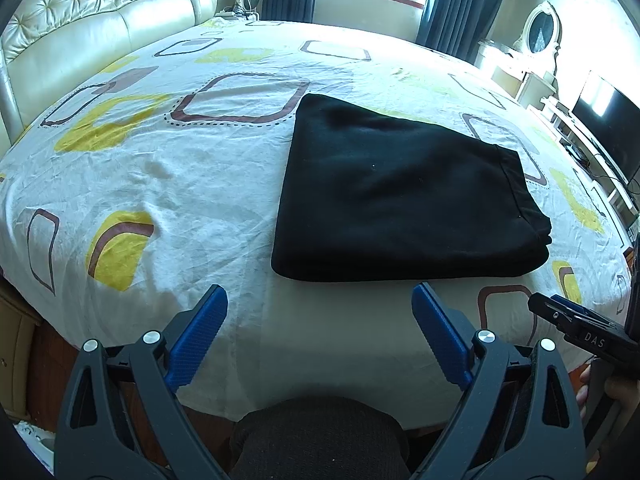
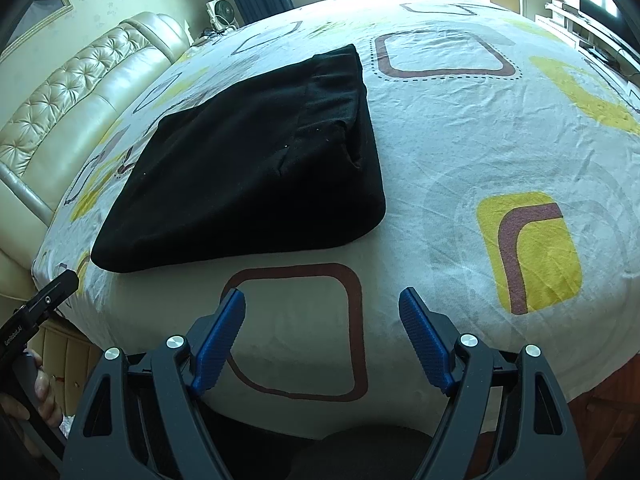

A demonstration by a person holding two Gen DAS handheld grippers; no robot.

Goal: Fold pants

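My left claw (image 1: 320,300) hangs at the bottom of its frame, blue pads spread apart with nothing between them. My right claw (image 2: 322,304) is likewise spread and empty. The black pants (image 1: 400,196) lie folded in a thick rectangle on the patterned bedsheet (image 1: 160,184), centre-right in the left view, upper left of centre in the right view, apart from both claws.

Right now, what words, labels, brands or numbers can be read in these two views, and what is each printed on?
"DAS": white letters on the black body of the right tool, seen from the left wrist view.
White lettering along the black body of the left tool, in the right wrist view: too small and tilted to read.
Nothing readable on the folded black pants or the patterned white bedsheet.
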